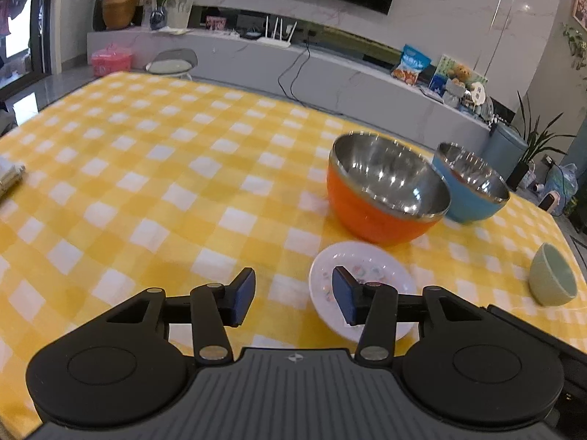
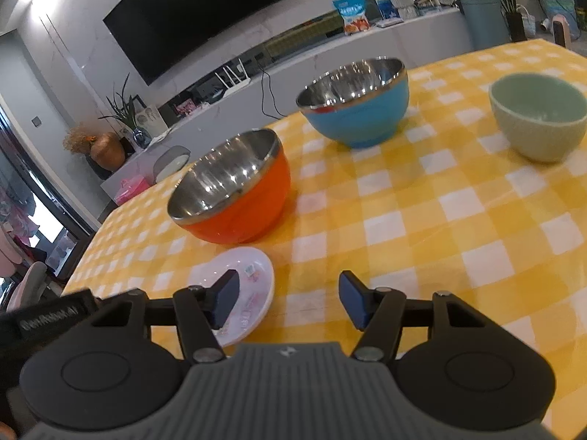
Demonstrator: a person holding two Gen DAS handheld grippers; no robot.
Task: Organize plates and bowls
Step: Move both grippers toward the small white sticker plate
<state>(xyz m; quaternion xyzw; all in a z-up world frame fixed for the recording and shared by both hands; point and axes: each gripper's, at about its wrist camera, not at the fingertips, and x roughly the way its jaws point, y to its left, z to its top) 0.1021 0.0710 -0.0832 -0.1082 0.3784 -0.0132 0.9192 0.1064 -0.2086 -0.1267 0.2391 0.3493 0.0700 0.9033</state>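
Nothing stacked yet: orange bowl [image 1: 385,190], blue bowl [image 1: 473,187], green bowl [image 2: 539,117] and plate [image 1: 361,286] are left separate, both tongs [image 1: 293,295] [image 2: 288,299] spread, empty.

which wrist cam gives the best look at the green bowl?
Right wrist view. The green bowl sits whole at upper right, upright on the checked cloth, with its rim and inside visible. In the left wrist view the green bowl is small at the right edge, warped by the fisheye.

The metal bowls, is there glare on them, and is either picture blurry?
Left wrist view: bright streaks of glare inside the orange bowl and blue bowl, both a bit smeared. Right wrist view: the same glare, soft edges, fisheye bending the TV.
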